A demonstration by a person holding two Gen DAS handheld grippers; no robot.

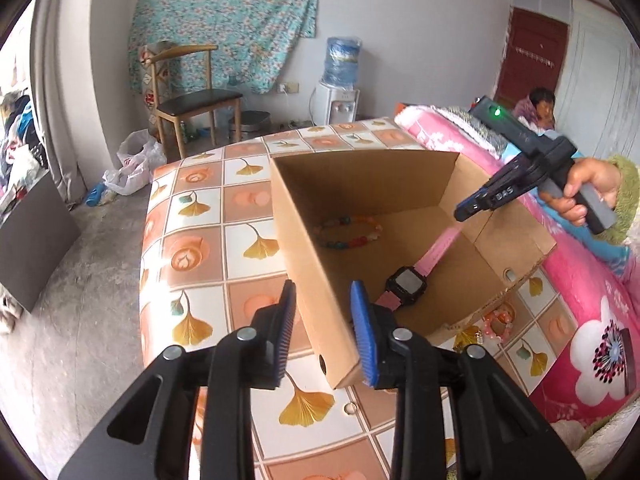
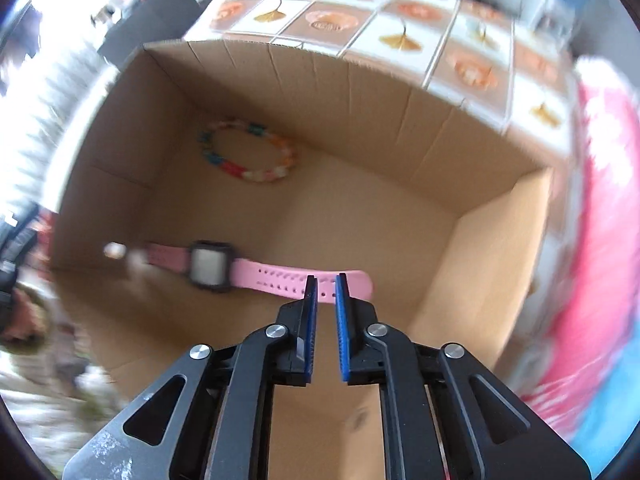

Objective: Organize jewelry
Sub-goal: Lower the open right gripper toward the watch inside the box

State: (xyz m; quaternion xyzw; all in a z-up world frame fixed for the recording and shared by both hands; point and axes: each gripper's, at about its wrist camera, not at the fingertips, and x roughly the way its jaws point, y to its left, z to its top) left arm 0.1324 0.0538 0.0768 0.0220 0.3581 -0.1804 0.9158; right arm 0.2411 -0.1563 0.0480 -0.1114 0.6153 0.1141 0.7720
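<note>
Blue pads: both grippers carry ribbed blue pads on black fingers; two grippers in all.
Left gripper (image 1: 322, 322): jaws apart, nothing between the pads but the near wall of the box, which passes through the gap; I cannot tell whether a pad touches the card.
Right gripper (image 2: 326, 286): jaws parted by a narrow gap, pointing steeply down into the box, tips hanging over the strap end of the watch; nothing pinched. Its view is blurred at the edges.
Right hand (image 1: 580, 196): one hand seen, green fuzzy cuff, wrapped round the grey handle of that gripper above the box's far right corner.
Cardboard box (image 1: 304, 248): one, open-topped, brown, standing on the table.
Inside the box: two pieces. One pink watch (image 2: 240, 268), dark square case, laid flat with strap stretched out near the right-hand wall. One bead bracelet (image 2: 248, 152) of mixed colours, a closed ring flat on the floor toward the far wall, well apart from the watch.
Outside the box: one pink-and-orange bead bracelet (image 1: 498, 322) on the table just beside the box's near right corner.
Table (image 1: 208, 208): one, covered in a tile print of ginkgo leaves.
Beyond: a pink flowered quilt (image 1: 592, 312) to the right; one wooden chair (image 1: 192, 96); one water dispenser (image 1: 340, 96).
</note>
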